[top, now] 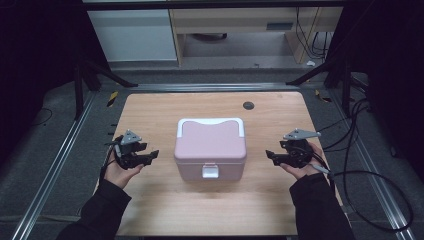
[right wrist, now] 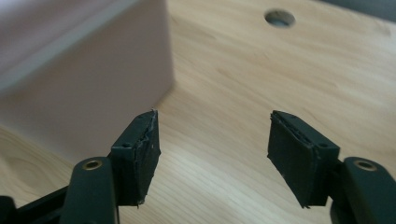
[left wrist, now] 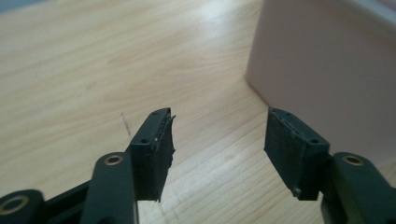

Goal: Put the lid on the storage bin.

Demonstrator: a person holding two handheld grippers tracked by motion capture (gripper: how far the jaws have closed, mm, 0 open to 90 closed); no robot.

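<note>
Both my left tool (top: 150, 155) and right tool (top: 271, 155) gape empty beside the latched pink box (top: 210, 148), so grasping remains.

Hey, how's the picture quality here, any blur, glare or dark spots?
High view: the table is lit and sharp, its surroundings fall into darkness. Left gripper view: the pink box is soft, with pale glare on the wood at top. Right gripper view: the box is blurred, the jaws sharper.

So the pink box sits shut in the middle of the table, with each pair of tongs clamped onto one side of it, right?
Not clamped. In the high view the pink box sits shut mid-table, but the left tongs and right tongs stand open, apart from its sides.
</note>
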